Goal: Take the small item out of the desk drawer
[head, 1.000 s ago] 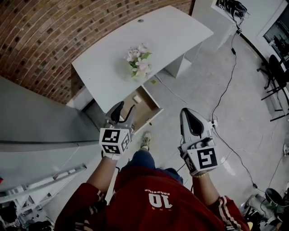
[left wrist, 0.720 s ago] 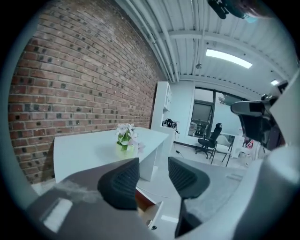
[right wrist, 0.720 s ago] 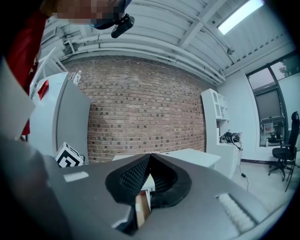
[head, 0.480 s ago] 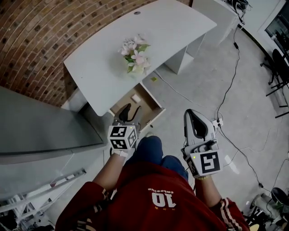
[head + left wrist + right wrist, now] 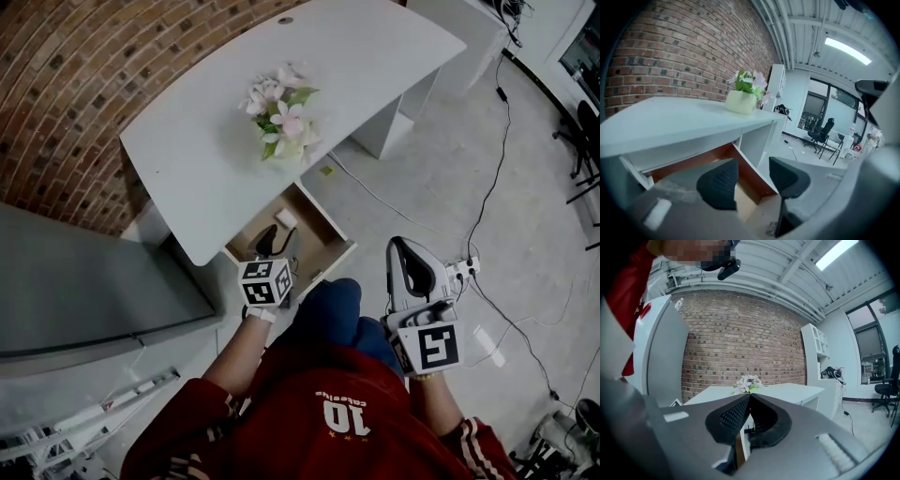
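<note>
In the centre of the head view the left tongs [image 5: 272,240] point into the open drawer [image 5: 317,239] beneath the white counter [image 5: 202,159]; their jaws stand wide and have just been opening, with nothing gripped between them; the small white item [image 5: 286,218] lies at the drawer's far end, just above the tips in the picture. At lower right the right tongs [image 5: 403,251] hover above the floor, jaws pressed together and empty; flowers [image 5: 281,112] sit on the counter at upper centre.

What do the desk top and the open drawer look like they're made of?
Desk top: smooth matte white with no visible grain, probably laminated board. Drawer: white front edge and a plain brown inside, likely wood board or fibreboard; I can't tell which.
</note>
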A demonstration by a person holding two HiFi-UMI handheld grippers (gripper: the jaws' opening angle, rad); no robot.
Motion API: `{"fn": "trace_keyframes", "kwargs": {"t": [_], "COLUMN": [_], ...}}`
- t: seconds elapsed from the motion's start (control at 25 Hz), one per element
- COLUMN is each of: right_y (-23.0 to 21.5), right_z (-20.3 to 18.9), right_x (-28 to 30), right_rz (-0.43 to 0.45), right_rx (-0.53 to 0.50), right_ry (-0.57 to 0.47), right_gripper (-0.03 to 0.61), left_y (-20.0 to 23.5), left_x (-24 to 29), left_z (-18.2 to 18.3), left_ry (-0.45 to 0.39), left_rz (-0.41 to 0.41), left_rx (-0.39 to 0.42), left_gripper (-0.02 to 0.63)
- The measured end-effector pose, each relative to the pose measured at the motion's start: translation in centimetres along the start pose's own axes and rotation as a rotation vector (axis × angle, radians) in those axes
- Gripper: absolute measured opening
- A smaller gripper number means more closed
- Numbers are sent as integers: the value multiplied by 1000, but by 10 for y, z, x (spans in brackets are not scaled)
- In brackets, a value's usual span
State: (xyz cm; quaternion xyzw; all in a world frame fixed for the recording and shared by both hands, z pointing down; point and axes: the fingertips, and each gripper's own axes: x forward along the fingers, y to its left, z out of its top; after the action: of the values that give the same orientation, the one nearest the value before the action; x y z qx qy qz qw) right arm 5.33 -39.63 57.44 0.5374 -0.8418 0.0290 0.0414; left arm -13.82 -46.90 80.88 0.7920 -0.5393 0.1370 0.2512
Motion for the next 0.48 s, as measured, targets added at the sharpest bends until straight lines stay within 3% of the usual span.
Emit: {"fn": "trace_keyframes", "kwargs": {"t": [0.48], "right_y": [-18], "right_z": [-94], "right_x": [41], "right_rz": [-20], "right_rx": [15], "right_ry": [47], "right_gripper": [3], "left_y": [77], "left_x": [112], "left_z": [-88], "left_ry": [109], "left_rz": [78], "left_rx": [-134], "left_gripper": [224]}}
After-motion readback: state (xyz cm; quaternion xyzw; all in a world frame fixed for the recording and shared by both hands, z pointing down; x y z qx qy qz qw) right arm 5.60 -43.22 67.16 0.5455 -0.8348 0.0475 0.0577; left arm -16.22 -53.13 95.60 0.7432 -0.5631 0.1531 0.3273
